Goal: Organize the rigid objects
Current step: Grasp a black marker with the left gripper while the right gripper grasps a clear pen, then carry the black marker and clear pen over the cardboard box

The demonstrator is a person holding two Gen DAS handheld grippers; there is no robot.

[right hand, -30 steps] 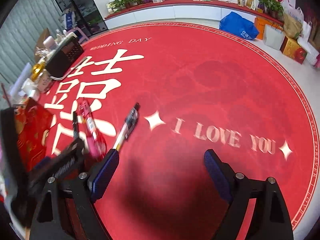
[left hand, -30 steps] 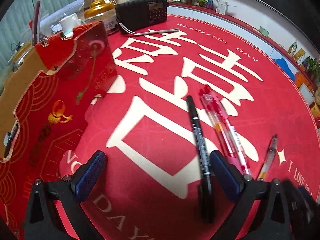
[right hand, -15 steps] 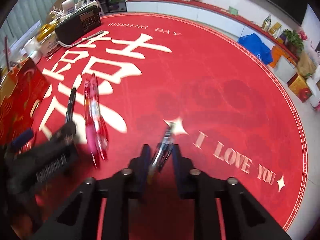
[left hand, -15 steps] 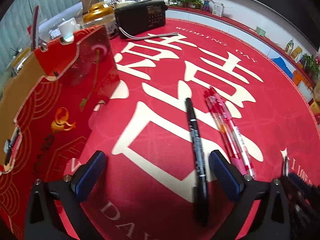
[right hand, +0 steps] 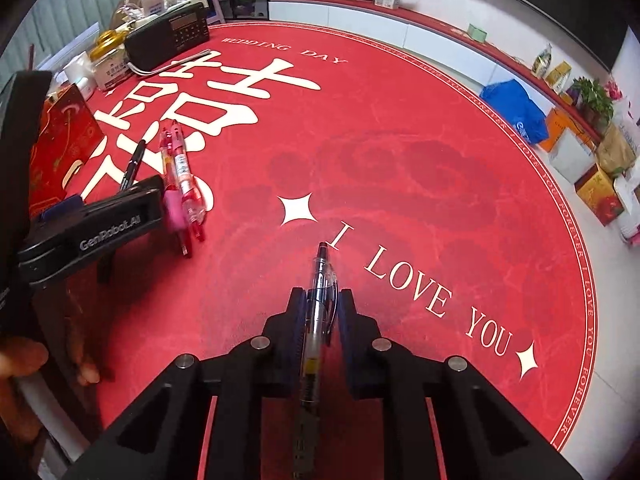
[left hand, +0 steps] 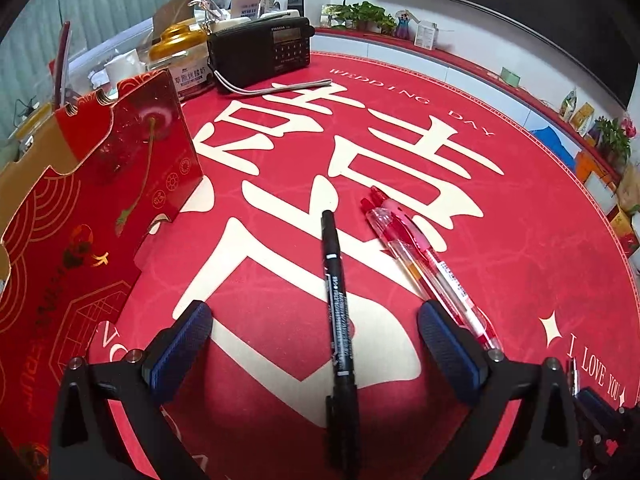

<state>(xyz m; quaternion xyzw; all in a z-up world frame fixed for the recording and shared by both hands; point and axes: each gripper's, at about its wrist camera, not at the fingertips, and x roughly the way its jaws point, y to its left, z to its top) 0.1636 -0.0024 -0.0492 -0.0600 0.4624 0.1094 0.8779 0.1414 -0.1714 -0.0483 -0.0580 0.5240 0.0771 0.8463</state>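
A black marker (left hand: 338,312) lies on the red mat between the open fingers of my left gripper (left hand: 316,332). Two red and pink pens (left hand: 424,260) lie side by side just right of it, also in the right wrist view (right hand: 180,176). My right gripper (right hand: 320,304) is shut on a clear pen with a black tip (right hand: 318,312), which points forward along the fingers. The left gripper (right hand: 104,220) shows at the left of the right wrist view. A red open box (left hand: 80,216) stands at the left.
A black radio (left hand: 260,54) with a grey strap, a jar with a gold lid (left hand: 176,46) and white clutter stand at the mat's far left edge. The red round mat (right hand: 400,160) spreads to the right. Bags and boxes (right hand: 580,152) sit on the floor beyond.
My right gripper closed on the clear pen and lifted it off the mat. My left gripper stayed open over the black marker, shifting slightly.
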